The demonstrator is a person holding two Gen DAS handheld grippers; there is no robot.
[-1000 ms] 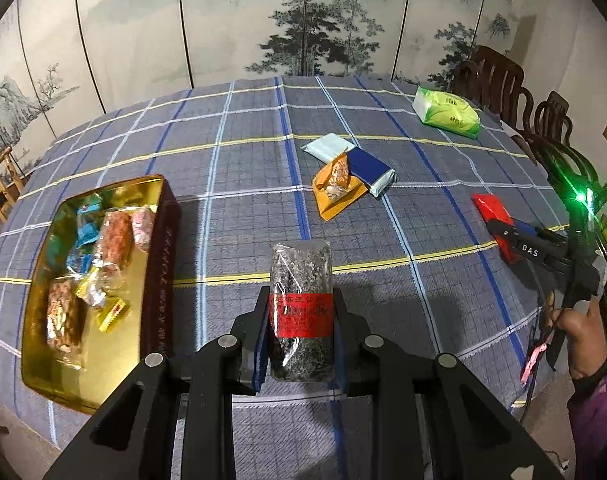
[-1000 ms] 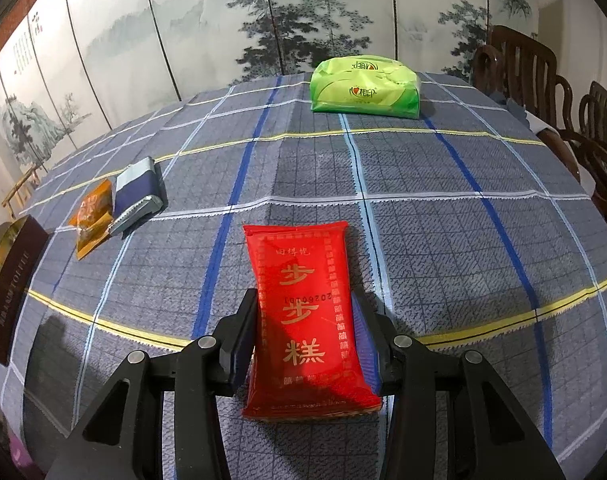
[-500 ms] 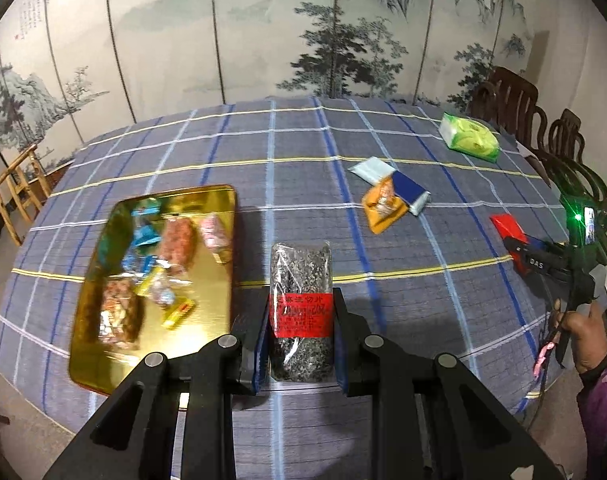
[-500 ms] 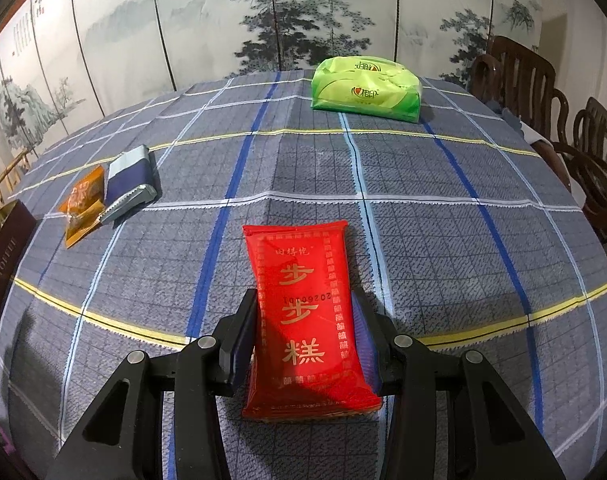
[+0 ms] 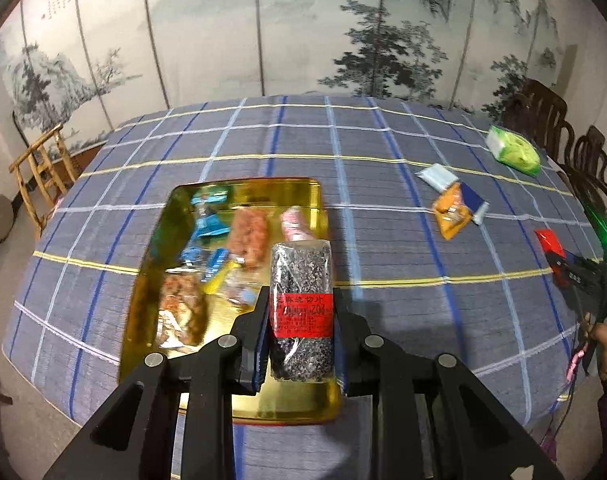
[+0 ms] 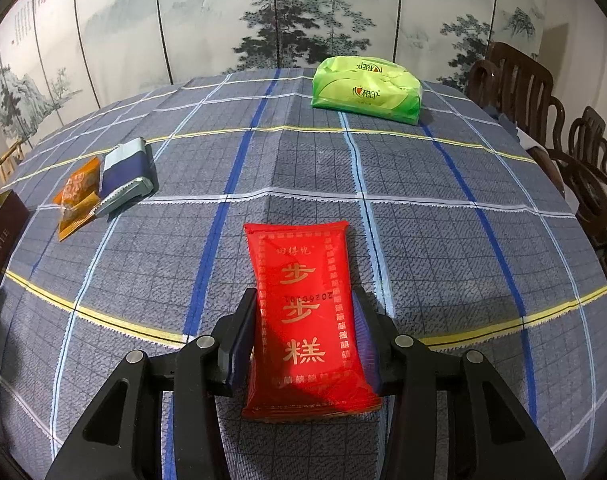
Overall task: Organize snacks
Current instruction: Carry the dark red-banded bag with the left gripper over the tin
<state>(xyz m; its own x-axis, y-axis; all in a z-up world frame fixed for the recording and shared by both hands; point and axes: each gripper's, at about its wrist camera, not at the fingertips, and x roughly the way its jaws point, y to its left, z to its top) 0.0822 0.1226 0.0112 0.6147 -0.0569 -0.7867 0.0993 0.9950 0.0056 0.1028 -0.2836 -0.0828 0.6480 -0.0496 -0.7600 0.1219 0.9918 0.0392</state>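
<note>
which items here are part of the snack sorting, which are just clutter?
In play: dark sesame snack pack in left gripper; gold tin; red cake packet in right gripper; orange packet; blue-and-silver packet.
Lying about: green tissue pack; chairs; painted screen.

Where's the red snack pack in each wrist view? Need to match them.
Left wrist view: the red snack pack sits at the far right edge, small, partly hidden by the right tongs.
Right wrist view: the same pack fills bottom centre, between the tongs' pads.
Shared landmark: the green tissue pack, far on the plaid tablecloth in both.
</note>
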